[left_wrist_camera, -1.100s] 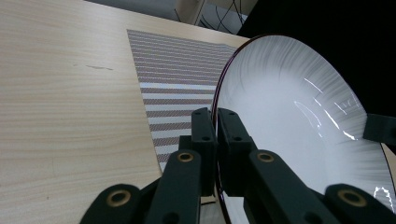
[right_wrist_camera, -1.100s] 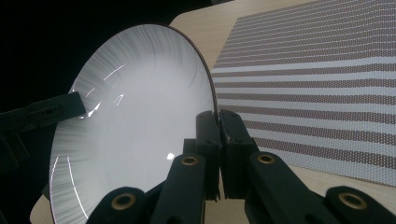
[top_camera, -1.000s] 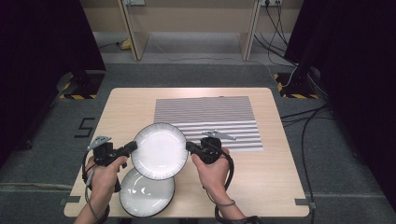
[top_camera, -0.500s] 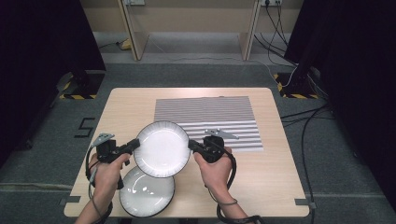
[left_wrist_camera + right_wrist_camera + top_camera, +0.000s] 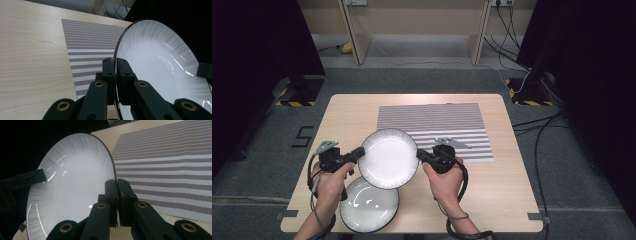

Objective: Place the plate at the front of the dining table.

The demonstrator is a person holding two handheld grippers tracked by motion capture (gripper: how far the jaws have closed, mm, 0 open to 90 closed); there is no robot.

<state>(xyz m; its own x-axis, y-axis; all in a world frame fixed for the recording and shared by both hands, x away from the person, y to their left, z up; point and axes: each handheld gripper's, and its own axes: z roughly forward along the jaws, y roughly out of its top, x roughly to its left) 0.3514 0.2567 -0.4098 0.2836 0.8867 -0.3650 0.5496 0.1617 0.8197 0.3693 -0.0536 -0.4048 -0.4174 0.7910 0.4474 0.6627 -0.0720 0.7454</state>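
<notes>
Now both grippers' fingers [image 5: 115,75] tight on opposite rims of the raised white plate [image 5: 388,157].

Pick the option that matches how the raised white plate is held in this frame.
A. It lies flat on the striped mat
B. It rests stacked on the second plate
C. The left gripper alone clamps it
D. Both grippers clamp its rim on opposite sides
D: in the high view the left gripper and the right gripper each clamp opposite edges of the raised plate, above the second plate on the table.
</notes>
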